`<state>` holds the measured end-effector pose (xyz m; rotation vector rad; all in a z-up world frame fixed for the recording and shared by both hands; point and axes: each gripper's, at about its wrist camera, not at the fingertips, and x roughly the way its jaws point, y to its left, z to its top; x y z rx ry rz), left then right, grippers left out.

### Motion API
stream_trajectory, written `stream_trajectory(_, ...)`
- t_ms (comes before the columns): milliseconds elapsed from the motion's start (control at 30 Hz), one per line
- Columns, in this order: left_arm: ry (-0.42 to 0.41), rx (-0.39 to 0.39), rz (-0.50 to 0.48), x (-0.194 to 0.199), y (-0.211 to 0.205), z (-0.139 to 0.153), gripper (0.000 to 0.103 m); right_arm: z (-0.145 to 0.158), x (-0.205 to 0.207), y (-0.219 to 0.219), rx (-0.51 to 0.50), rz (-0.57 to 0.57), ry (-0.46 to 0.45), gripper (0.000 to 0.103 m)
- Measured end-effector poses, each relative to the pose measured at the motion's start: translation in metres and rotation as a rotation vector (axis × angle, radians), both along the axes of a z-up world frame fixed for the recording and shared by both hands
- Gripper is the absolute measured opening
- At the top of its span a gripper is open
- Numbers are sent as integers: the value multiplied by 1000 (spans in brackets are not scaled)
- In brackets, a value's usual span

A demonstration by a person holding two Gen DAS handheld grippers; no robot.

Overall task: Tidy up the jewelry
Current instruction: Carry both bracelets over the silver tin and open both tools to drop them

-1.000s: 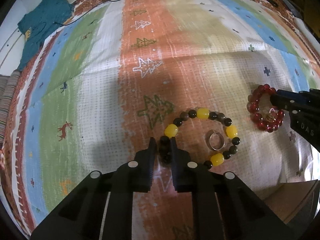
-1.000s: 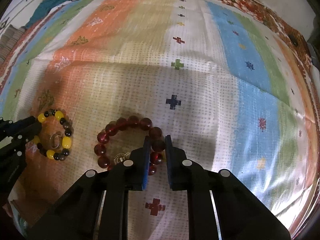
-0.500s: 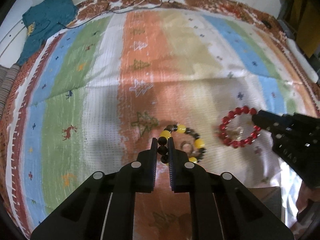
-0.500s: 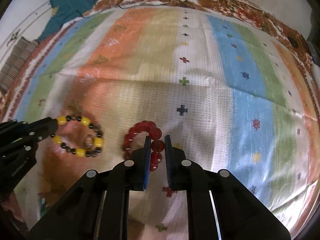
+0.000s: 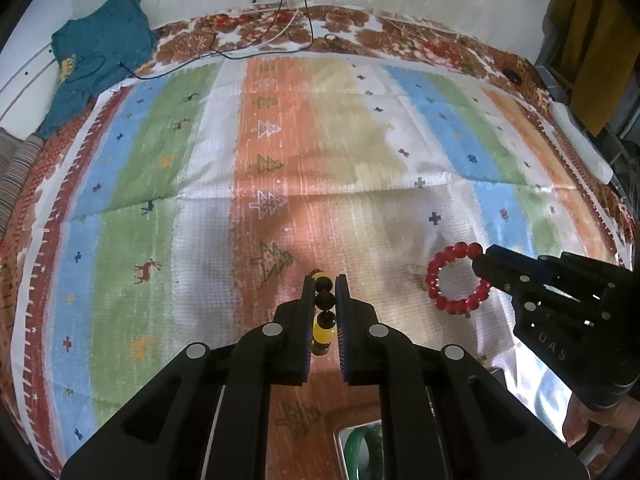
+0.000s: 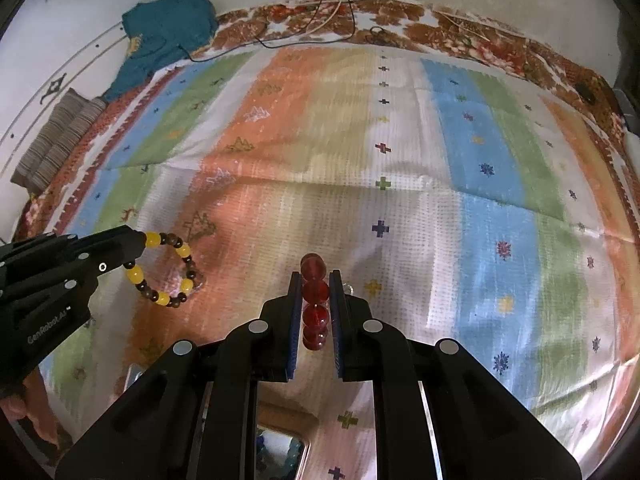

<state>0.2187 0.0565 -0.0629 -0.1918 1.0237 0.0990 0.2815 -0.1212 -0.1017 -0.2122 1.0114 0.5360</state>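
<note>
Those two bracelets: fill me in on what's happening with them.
A person is sorting jewelry over a striped bedspread, with a gripper in each hand. The left gripper is shut on the yellow-and-dark beaded bracelet, the right gripper on the red beaded bracelet. Both bracelets hang clear of the cloth.

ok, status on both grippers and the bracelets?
Left gripper shut on yellow-and-black bracelet. Right gripper shut on red bracelet. Both bracelets hang clear above the striped blanket. Nothing in the way.
</note>
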Motion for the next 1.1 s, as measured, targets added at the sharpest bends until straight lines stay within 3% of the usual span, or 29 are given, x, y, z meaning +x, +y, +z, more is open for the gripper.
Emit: stream_trajectory(1100,-105,-14,-45,-57,-27,49,10,47,-60,-21,116,39,-92,14)
